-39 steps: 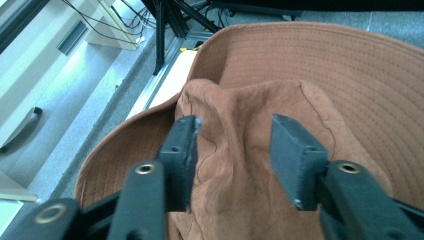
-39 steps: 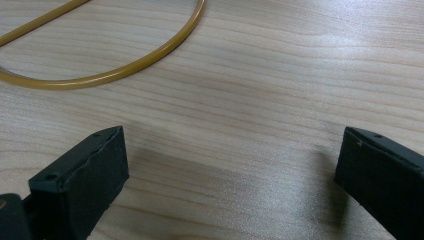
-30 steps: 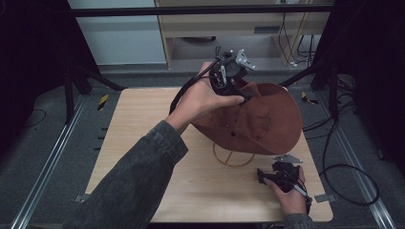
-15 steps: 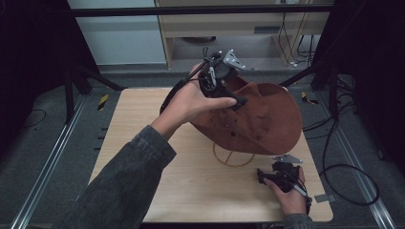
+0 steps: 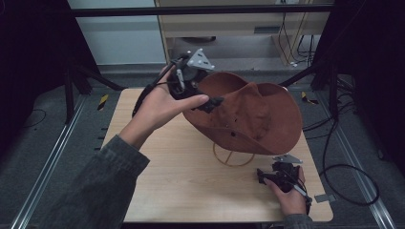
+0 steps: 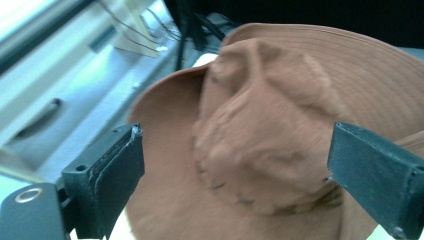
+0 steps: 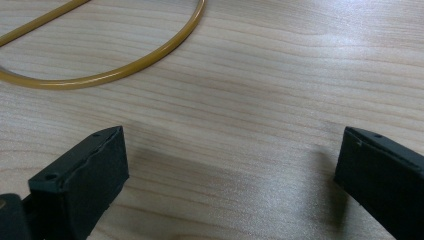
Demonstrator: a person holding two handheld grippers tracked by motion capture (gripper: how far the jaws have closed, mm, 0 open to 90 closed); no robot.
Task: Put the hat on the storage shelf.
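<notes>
A brown felt hat [image 5: 248, 112] with a wide brim sits tilted on a yellow wire stand [image 5: 232, 157] at the table's middle right. My left gripper [image 5: 206, 98] hovers at the brim's left edge, held up in a hand. Its jaws have just been opening and stand open, with nothing pressed between them. In the left gripper view the hat's dented crown [image 6: 270, 110] lies ahead of that gripper [image 6: 240, 175]. My right gripper [image 5: 265, 177] rests open on the table near the front right corner. In the right gripper view the stand's ring [image 7: 125, 65] lies beyond the right gripper [image 7: 230, 185].
The light wooden table [image 5: 181, 176] has bare room at its left and front. Metal rails run along both sides on the floor. Cables [image 5: 344, 167] coil on the floor at the right. A cabinet [image 5: 229, 28] stands behind the table.
My left gripper has drawn back to the left, from over the hat's crown to the brim's edge, and its jaws have opened. The hat stays on its stand. The right gripper has kept still.
</notes>
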